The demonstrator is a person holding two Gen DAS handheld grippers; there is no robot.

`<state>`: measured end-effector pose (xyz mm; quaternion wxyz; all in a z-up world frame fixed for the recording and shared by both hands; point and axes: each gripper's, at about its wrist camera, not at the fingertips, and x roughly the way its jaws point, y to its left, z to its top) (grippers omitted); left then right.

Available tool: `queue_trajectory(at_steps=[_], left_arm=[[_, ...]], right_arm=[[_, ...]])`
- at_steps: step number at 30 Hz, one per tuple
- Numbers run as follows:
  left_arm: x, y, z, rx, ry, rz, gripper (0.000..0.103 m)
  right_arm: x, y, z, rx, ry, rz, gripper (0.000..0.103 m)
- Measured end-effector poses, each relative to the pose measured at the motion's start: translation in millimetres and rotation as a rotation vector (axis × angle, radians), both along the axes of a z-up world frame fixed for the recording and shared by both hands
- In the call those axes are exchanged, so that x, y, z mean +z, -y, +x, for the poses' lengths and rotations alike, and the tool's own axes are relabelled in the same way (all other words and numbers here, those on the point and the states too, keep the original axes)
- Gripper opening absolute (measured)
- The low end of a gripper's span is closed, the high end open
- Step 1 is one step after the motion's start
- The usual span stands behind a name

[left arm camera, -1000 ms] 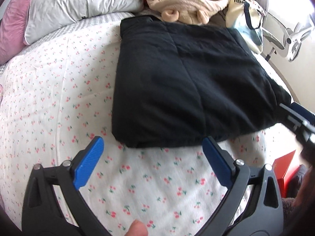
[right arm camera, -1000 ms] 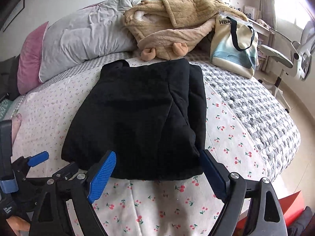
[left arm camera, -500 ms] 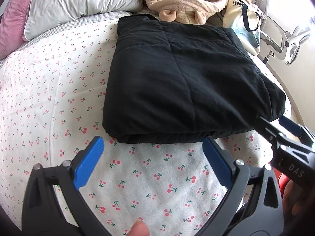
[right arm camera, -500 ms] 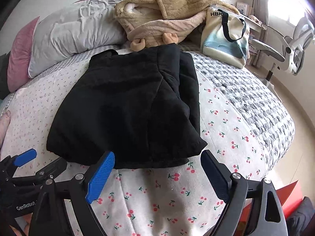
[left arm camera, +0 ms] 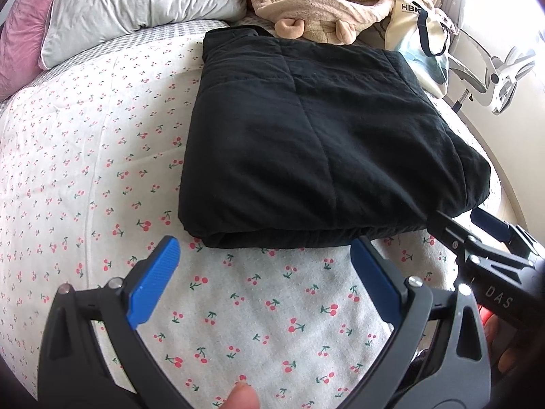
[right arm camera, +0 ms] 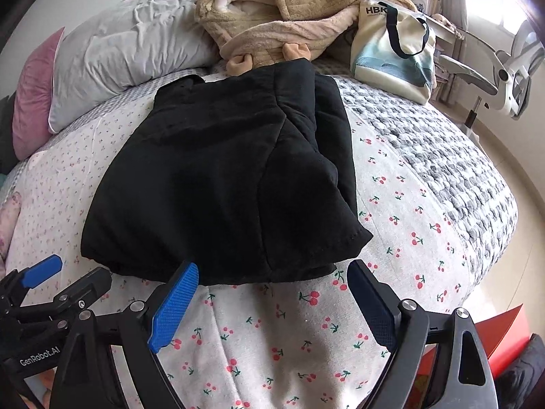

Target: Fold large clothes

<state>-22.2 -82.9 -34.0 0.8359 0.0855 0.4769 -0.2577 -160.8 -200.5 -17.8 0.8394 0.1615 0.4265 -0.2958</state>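
A black garment (left arm camera: 313, 136) lies folded into a thick rectangle on the cherry-print bed cover (left arm camera: 102, 156); it also shows in the right wrist view (right arm camera: 231, 184). My left gripper (left arm camera: 262, 266) is open and empty, just short of the garment's near edge. My right gripper (right arm camera: 272, 289) is open and empty at the same edge, nearer the right corner. The right gripper shows at the right of the left wrist view (left arm camera: 477, 231), touching the garment's corner. The left gripper shows at the lower left of the right wrist view (right arm camera: 68, 279).
A grey pillow (right arm camera: 129, 47) and a pink pillow (right arm camera: 34, 92) lie at the bed's head. A beige fleece garment (right arm camera: 289, 10) and a tote bag (right arm camera: 395, 44) sit behind the black one. A white office chair (right arm camera: 504, 71) stands at the right, with something red (right arm camera: 500, 334) on the floor.
Both grippers have drawn back a little and lowered towards the near edge of the garment. The garment itself lies as before.
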Motion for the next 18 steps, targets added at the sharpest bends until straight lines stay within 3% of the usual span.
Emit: queue_trajectory(at_steps=[10, 18], left_arm=[[3.8, -15.4, 5.7, 0.006, 0.049, -0.007, 0.1], [4.2, -15.5, 3.9, 0.0, 0.04, -0.004, 0.1]], right_arm=[[-8.1, 2.3, -0.4, -0.07, 0.008, 0.033, 0.09], [-8.1, -1.3, 3.9, -0.068, 0.013, 0.047, 0.09]])
